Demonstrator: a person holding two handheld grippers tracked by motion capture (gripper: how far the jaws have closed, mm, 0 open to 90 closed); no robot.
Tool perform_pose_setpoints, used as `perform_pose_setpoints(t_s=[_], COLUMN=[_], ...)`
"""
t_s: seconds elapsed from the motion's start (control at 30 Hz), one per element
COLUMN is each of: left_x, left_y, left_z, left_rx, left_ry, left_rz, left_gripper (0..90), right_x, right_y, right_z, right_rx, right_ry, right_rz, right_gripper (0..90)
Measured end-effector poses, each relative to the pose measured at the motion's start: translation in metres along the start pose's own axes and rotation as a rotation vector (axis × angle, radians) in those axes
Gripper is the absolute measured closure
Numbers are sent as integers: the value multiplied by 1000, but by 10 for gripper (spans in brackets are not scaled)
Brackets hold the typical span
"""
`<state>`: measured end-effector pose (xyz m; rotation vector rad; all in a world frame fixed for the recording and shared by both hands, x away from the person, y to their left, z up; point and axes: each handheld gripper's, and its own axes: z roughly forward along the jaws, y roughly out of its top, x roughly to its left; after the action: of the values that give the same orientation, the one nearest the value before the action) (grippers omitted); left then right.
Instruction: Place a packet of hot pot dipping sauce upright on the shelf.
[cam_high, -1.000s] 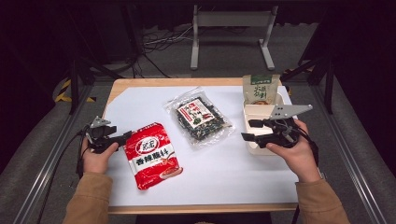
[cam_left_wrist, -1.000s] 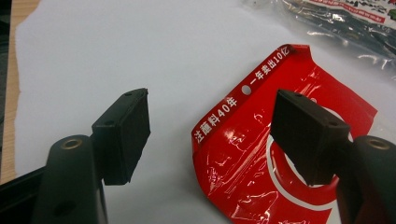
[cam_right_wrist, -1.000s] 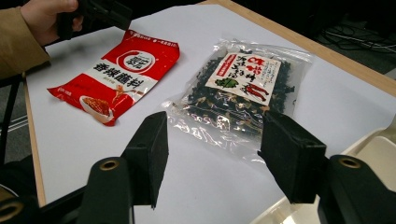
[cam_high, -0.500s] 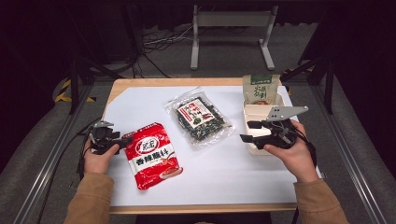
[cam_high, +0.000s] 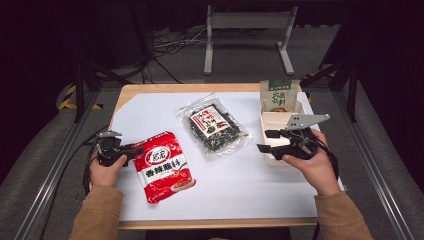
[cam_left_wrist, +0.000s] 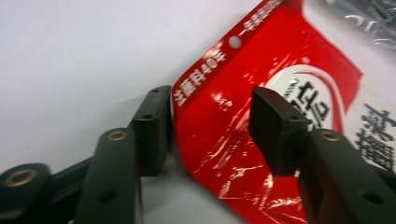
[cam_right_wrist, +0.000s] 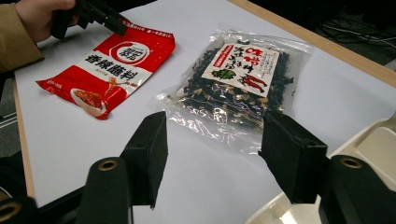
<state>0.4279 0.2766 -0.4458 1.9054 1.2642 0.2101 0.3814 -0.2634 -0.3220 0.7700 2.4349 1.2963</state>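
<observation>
A red seasoning packet (cam_high: 164, 165) lies flat at the front left of the white sheet. My left gripper (cam_high: 131, 150) is at its upper left corner. In the left gripper view the gripper (cam_left_wrist: 210, 121) is open, with that corner of the red packet (cam_left_wrist: 261, 107) between the jaws. A clear bag of dark dried food (cam_high: 212, 125) lies mid-table. My right gripper (cam_high: 267, 141) is open, held above the left rim of a white divided tray (cam_high: 272, 120). From the right gripper (cam_right_wrist: 212, 149), the clear bag (cam_right_wrist: 238, 79) lies just beyond the jaws and the red packet (cam_right_wrist: 107, 65) farther off.
A green pouch (cam_high: 278, 95) leans at the tray's far end, near the table's back right corner. The wooden table edge (cam_high: 190, 88) shows past the white sheet. Cables trail off the left side to the floor. A metal stand (cam_high: 247, 35) is behind the table.
My left gripper has slid right, so the red packet's corner now sits between its jaws. My right gripper has eased slightly left and down over the tray's rim.
</observation>
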Motion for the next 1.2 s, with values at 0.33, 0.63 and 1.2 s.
perform_pose_setpoints(t_s=[0.33, 0.63, 1.2], left_x=[-10, -19, -15], left_y=[-3, -4, -2], left_z=[-17, -7, 1], left_rx=[-94, -39, 10], left_ry=[-87, -86, -21], left_rz=[67, 109, 59], left_gripper=[607, 604, 889], right_x=[1, 1, 3], right_y=[-1, -1, -1], right_z=[1, 4, 10], right_rx=[-3, -1, 48], right_ry=[2, 13, 46], right_rz=[-5, -14, -49], right_gripper=[412, 412, 555])
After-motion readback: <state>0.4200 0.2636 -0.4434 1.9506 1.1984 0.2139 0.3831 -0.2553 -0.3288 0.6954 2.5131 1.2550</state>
